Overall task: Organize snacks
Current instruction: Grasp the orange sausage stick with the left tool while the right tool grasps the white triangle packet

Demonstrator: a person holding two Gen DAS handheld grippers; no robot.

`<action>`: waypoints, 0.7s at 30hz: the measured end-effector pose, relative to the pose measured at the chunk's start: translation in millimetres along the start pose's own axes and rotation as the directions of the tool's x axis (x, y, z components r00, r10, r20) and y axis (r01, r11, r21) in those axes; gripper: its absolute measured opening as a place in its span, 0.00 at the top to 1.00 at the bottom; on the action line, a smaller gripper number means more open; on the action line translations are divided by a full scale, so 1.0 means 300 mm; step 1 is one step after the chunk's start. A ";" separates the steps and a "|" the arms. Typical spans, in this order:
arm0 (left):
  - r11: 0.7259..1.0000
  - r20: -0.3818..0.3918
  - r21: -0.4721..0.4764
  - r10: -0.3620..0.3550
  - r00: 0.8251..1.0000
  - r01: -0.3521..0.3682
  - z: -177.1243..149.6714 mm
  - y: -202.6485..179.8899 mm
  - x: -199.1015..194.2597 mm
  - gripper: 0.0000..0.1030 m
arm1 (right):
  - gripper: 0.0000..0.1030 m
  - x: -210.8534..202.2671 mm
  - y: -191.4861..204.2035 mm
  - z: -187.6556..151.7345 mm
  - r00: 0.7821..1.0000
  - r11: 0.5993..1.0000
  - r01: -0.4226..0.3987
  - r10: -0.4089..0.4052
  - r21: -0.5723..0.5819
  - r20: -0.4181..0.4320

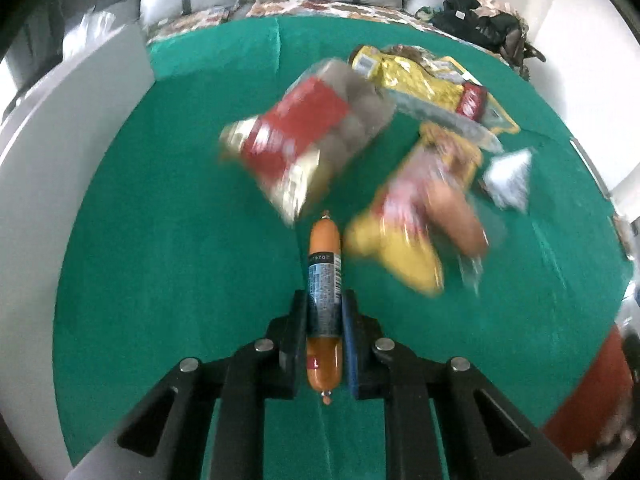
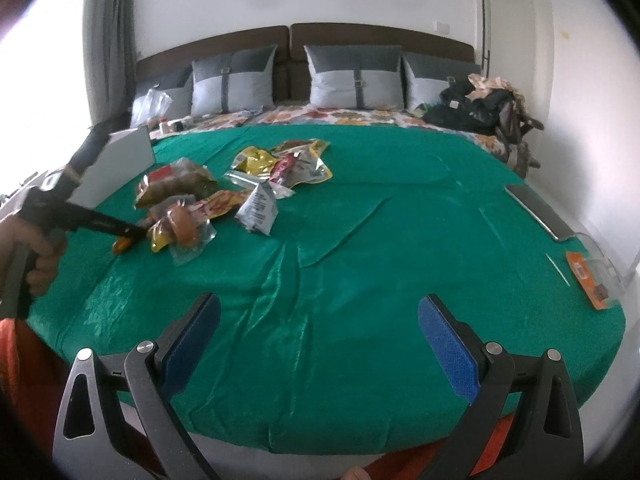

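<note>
**Sausage stick clamped in left tongs; lift and sort to be done with care**

The left tongs [image 1: 325, 316] are closed on an orange sausage stick [image 1: 325, 264], gripped around its labelled middle. The stick runs lengthwise between the pads, one clipped end pointing toward the snack pile, the other back toward the camera. Whether it rests on the green cover [image 1: 160, 240] of the bed or is just clear of it cannot be told from the wrist view; in the right wrist view its orange tip [image 2: 121, 245] is seen low, at the near edge of the pile.

The right tongs [image 2: 319, 340] stand wide apart, empty, over bare cover well away from the snacks.

Pile, just beyond the stick: a red-labelled clear bag [image 1: 308, 136], a yellow pouch [image 1: 404, 248], gold foil packs [image 1: 416, 76], a small white sachet [image 1: 510, 178]. Much of this is motion-blurred in the left view.

Notes for the step in hand (judgement):
- The grip is central and along the axis, so the stick should not pivot; the clamp is best left unchanged.
- It should be raised straight up before being carried off, so the yellow pouch beside it is not dragged.
- A white box [image 2: 116, 164] stands at the bed's left edge; it is a likely destination, though this is not confirmed.
- The casing looks smooth, so slippage is possible under quick swings.
</note>
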State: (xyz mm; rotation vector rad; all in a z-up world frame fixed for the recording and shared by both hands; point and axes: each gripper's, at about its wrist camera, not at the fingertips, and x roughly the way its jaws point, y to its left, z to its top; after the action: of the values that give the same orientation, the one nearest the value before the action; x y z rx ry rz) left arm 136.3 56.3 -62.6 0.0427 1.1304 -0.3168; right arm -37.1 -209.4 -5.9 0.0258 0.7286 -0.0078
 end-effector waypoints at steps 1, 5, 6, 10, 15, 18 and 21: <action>1.000 0.000 -0.008 -0.007 1.000 0.007 -0.042 0.001 -0.018 0.85 | 0.03 0.003 -0.003 -0.001 1.000 1.000 -0.003 0.003 0.004 -0.004; 1.000 0.032 -0.025 0.005 0.999 -0.005 -0.101 0.011 -0.048 0.64 | 0.03 0.031 -0.011 -0.011 0.999 0.999 -0.018 0.019 0.027 -0.036; 0.999 0.039 -0.027 0.021 0.999 -0.020 -0.099 0.008 -0.045 0.45 | 0.03 0.039 -0.010 -0.012 0.999 0.999 -0.021 0.023 0.034 -0.045; 0.991 0.063 -0.002 0.136 0.989 -0.137 -0.087 -0.020 -0.009 0.26 | 0.03 0.059 -0.008 -0.018 0.995 0.997 -0.050 0.055 0.062 -0.083; 0.984 0.094 -0.072 0.171 0.981 -0.164 -0.111 0.010 -0.015 0.12 | 0.03 0.091 -0.035 -0.052 0.970 0.980 -0.121 0.150 0.157 -0.189; 0.976 0.097 -0.124 0.194 0.976 -0.182 -0.124 0.048 -0.009 0.00 | 0.03 0.132 -0.052 -0.047 0.953 0.971 -0.133 0.180 0.201 -0.242; 0.978 0.102 -0.106 0.190 0.977 -0.179 -0.134 0.054 -0.004 0.00 | 0.03 0.213 -0.037 0.024 0.937 0.971 -0.172 0.213 0.167 -0.275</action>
State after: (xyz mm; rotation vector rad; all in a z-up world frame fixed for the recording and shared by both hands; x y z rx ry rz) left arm 104.9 79.8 -80.9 0.0441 1.0211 -0.0971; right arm 15.3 -220.6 -43.3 0.2384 1.0181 0.1357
